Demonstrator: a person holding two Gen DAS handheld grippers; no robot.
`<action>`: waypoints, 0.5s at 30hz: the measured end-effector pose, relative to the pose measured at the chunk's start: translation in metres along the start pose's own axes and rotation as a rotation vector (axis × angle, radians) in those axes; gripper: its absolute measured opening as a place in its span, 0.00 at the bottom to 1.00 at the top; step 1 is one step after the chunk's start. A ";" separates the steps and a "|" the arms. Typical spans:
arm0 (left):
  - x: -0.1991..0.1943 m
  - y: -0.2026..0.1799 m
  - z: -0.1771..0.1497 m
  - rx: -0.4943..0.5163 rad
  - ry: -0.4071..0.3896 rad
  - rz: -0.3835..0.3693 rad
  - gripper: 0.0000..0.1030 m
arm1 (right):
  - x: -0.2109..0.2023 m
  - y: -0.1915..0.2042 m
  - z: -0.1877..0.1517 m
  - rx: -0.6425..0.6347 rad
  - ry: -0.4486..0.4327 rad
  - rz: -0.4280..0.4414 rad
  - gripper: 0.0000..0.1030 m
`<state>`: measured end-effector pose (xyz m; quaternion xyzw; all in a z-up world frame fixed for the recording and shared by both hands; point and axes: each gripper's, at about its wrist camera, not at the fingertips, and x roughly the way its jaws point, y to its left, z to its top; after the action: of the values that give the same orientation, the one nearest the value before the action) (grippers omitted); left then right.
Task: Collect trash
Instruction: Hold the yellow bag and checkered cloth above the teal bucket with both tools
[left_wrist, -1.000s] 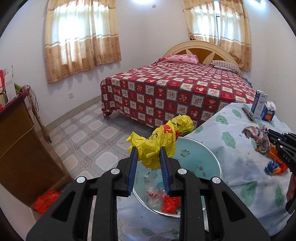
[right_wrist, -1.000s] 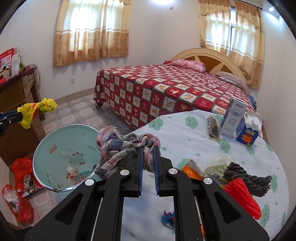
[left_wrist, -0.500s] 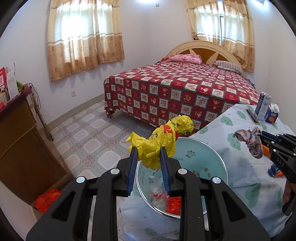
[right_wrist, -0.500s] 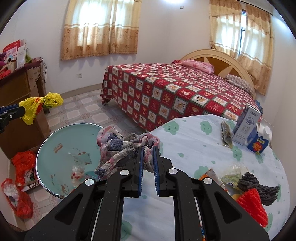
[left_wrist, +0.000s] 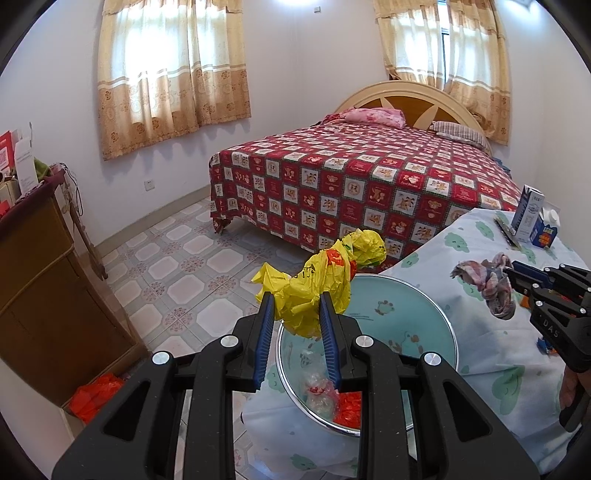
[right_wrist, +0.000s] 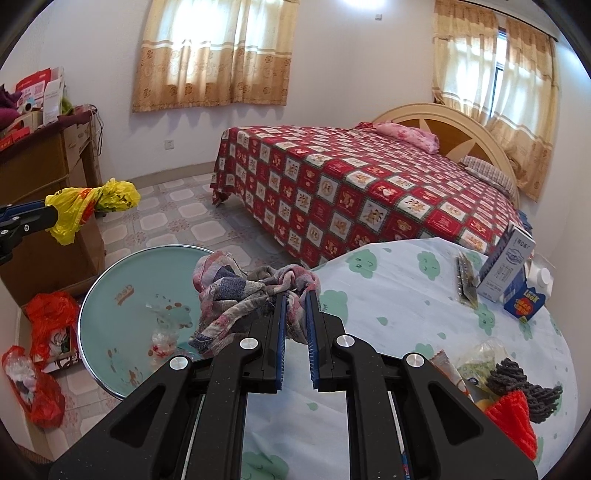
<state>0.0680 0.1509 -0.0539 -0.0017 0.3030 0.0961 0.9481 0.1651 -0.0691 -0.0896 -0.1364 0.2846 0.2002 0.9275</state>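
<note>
My left gripper (left_wrist: 297, 301) is shut on a crumpled yellow plastic bag (left_wrist: 317, 284), held in the air above the near rim of a round teal basin (left_wrist: 424, 310). The basin holds clear and red wrappers (left_wrist: 332, 398). My right gripper (right_wrist: 294, 295) is shut on a pink and blue checked rag (right_wrist: 236, 295), which hangs over the basin's (right_wrist: 122, 295) right edge. In the left wrist view the right gripper (left_wrist: 517, 271) comes in from the right with the rag (left_wrist: 491, 280). The yellow bag (right_wrist: 88, 206) shows at the left of the right wrist view.
A round table with a pale blue cloth (right_wrist: 406, 295) carries a milk carton (right_wrist: 506, 266), a small blue box (right_wrist: 524, 301), a dark yarn wad (right_wrist: 524, 384) and a red mesh piece (right_wrist: 513, 417). A bed (left_wrist: 369, 184) stands behind, a wooden cabinet (left_wrist: 40, 295) on the left, red bags (right_wrist: 40, 354) on the floor.
My right gripper has carried the rag leftward, from over the table to the basin's edge. The left gripper and yellow bag have stayed over the basin.
</note>
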 end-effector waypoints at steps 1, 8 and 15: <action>0.000 0.000 0.000 0.000 0.001 -0.001 0.24 | 0.000 0.002 0.001 -0.003 0.000 0.002 0.11; 0.001 -0.001 -0.001 -0.003 0.003 -0.005 0.25 | 0.002 0.009 0.001 -0.014 0.005 0.014 0.11; 0.001 -0.003 -0.001 -0.002 0.003 -0.004 0.25 | 0.002 0.011 0.001 -0.013 0.006 0.016 0.11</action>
<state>0.0692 0.1481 -0.0552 -0.0034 0.3043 0.0945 0.9479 0.1624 -0.0584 -0.0914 -0.1407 0.2870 0.2089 0.9242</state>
